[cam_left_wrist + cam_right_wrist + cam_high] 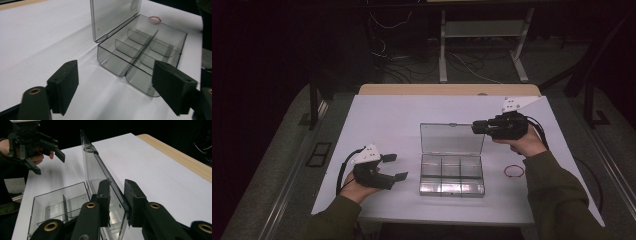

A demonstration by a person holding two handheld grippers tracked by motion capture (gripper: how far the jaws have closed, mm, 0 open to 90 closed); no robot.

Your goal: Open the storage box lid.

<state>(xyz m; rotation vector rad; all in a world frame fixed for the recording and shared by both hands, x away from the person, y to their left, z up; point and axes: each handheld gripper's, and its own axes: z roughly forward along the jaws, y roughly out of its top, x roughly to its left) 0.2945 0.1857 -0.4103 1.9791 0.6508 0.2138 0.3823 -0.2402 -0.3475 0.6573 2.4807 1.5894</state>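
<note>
The box sits mid-table, its lid upright and pinched by the right gripper. The left gripper, jaws apart, waits at nine o'clock. Compartments look empty; filling seems left.

No readable text, label, brand, number or sign anywhere. Clear plastic box near the middle of the bench: unmarked, lid and compartments plain. Black fingers of both grippers: no lettering. White bench surface: blank from edge to edge.
</note>
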